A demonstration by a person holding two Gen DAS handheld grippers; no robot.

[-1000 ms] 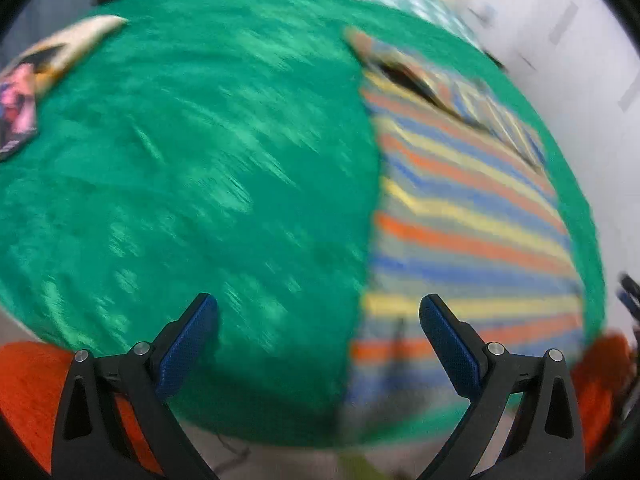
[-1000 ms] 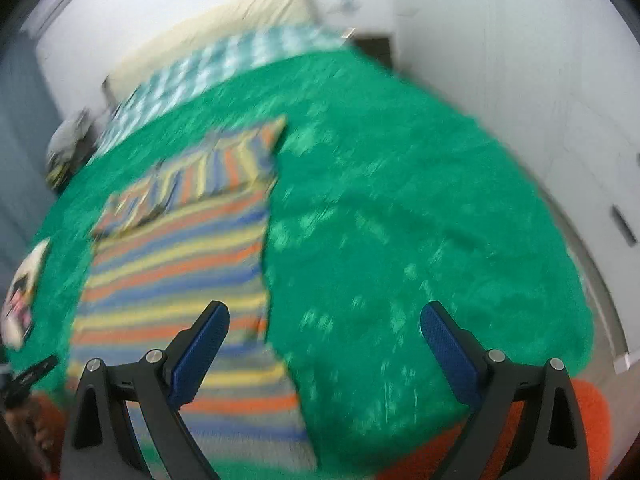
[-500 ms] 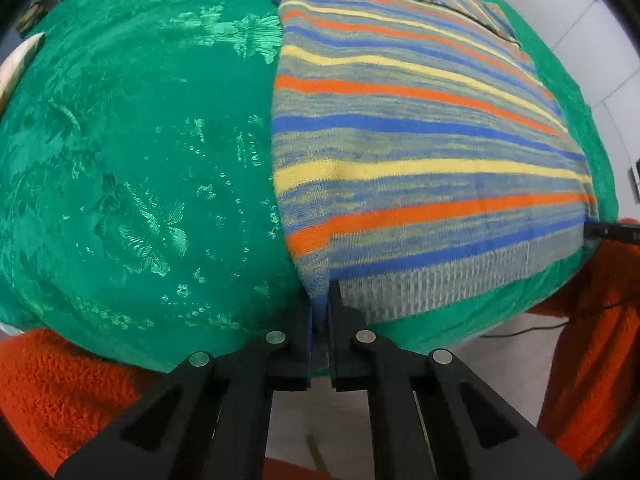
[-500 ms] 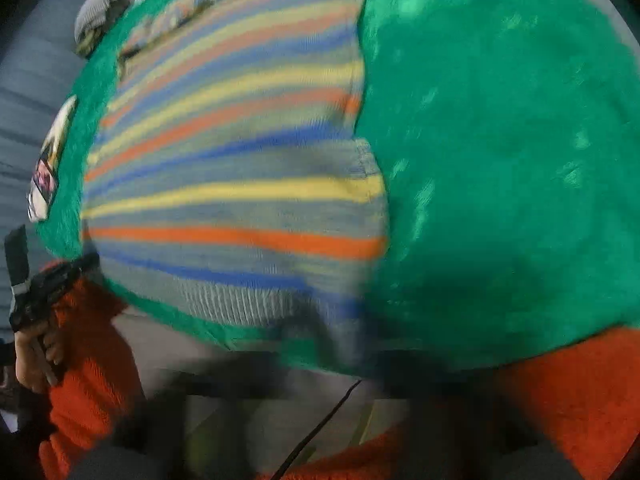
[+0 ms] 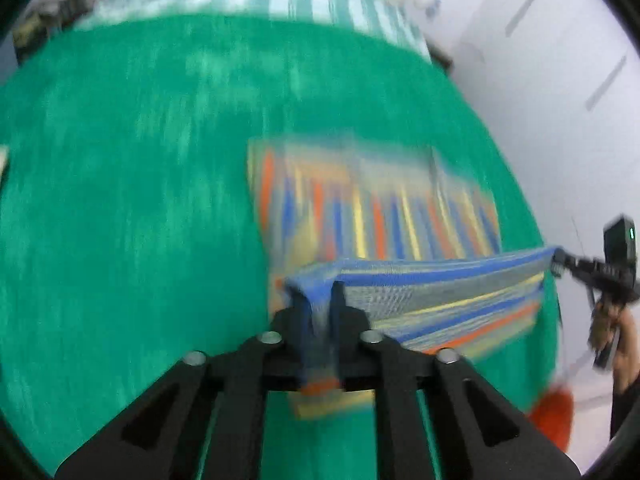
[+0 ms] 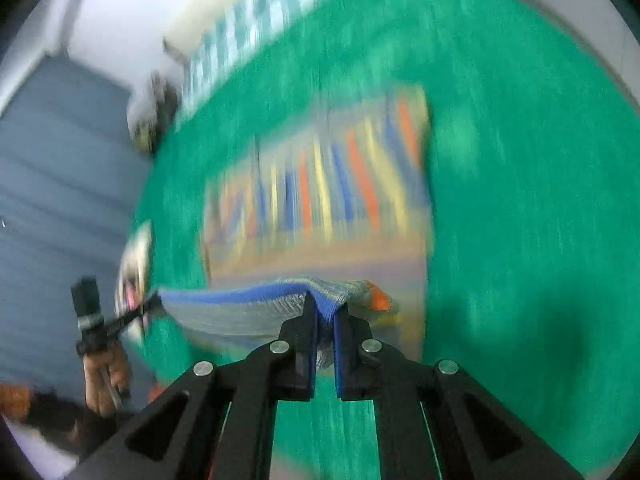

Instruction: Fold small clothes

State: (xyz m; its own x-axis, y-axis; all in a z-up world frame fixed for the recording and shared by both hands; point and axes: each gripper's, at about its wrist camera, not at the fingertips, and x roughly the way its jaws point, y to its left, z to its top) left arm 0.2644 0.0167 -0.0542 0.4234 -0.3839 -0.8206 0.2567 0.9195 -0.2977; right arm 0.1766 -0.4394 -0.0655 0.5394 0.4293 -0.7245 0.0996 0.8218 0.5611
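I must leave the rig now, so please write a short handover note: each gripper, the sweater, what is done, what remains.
Left gripper: one corner of the striped sweater hem is between its fingers, which are opening.
Right gripper: the other hem corner is between its fingers, which are also opening.
Sweater: the far part lies flat on the green blanket. The hem is lifted and stretched between both grippers.
Done: hem gripped and raised.
Left: probably lay the hem over the far part, release, finish folding.
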